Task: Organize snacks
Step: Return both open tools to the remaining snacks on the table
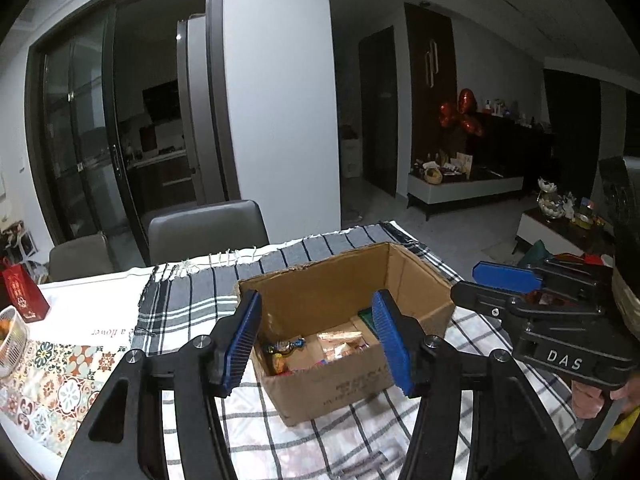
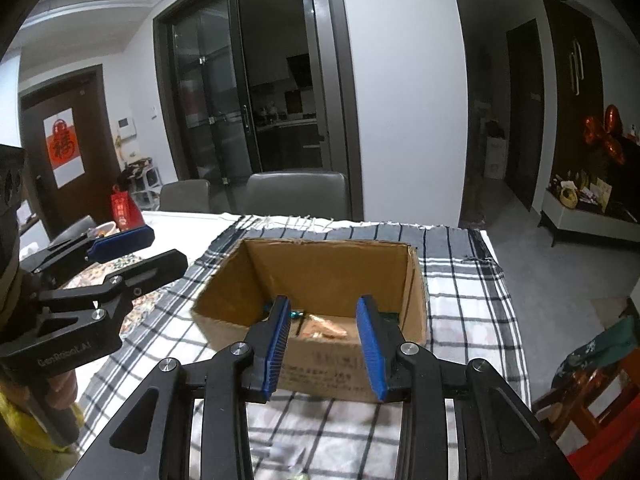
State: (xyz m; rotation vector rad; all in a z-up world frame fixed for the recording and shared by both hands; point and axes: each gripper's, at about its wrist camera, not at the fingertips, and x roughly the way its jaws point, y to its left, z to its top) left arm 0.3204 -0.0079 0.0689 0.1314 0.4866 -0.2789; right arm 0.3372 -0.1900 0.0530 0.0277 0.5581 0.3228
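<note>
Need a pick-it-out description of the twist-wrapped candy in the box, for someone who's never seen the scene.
Start at the checked cloth on the table, where an open cardboard box sits. Look at its floor, near-left corner as the left wrist view shows it. The candy lies there beside pale orange-tan packets; unlike those flat packets, it is small, shiny, and twisted at the ends with a dark blue and gold wrapper.

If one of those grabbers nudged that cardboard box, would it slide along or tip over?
The cardboard box would probably slide rather than tip: it sits low and wide. The checked cloth under it may bunch up and drag along. It is likely light, since only a few snack packets cover its floor. Its open top and ragged rim suggest the walls would flex if squeezed.
</note>
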